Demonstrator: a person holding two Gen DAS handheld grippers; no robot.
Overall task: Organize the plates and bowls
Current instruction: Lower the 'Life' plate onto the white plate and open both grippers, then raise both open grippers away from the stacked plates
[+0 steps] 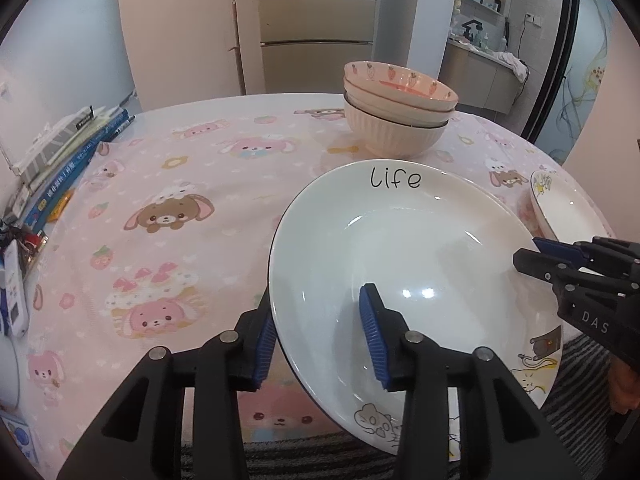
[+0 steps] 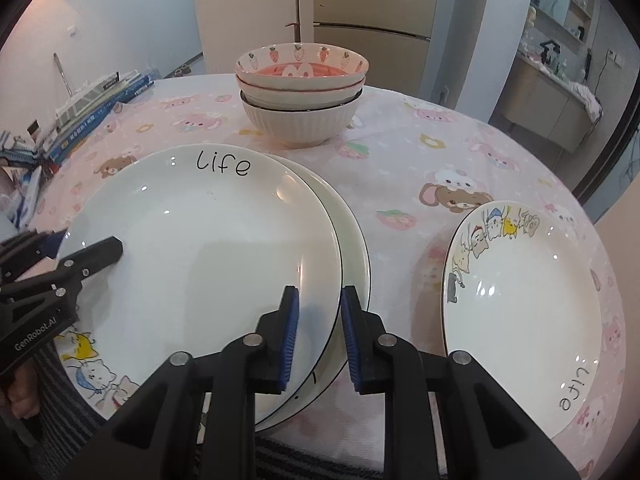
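A white plate lettered "life" (image 1: 400,248) (image 2: 200,248) lies on top of a second white plate (image 2: 352,240), offset to its left. My left gripper (image 1: 318,340) straddles the top plate's near-left rim with its jaws apart: one pad is outside the rim, the other hangs over the well and does not press. My right gripper (image 2: 320,336) has its pads close on either side of that plate's right rim and pinches it. A third cartoon plate (image 2: 528,300) lies alone to the right. A stack of three bowls (image 1: 396,108) stands behind.
The round table (image 1: 180,208) has a pink cartoon cloth. Books (image 1: 72,152) and a white device (image 1: 14,288) crowd its left edge. Striped clothing (image 1: 580,380) and a hand are at the near edge. A cabinet stands behind the table.
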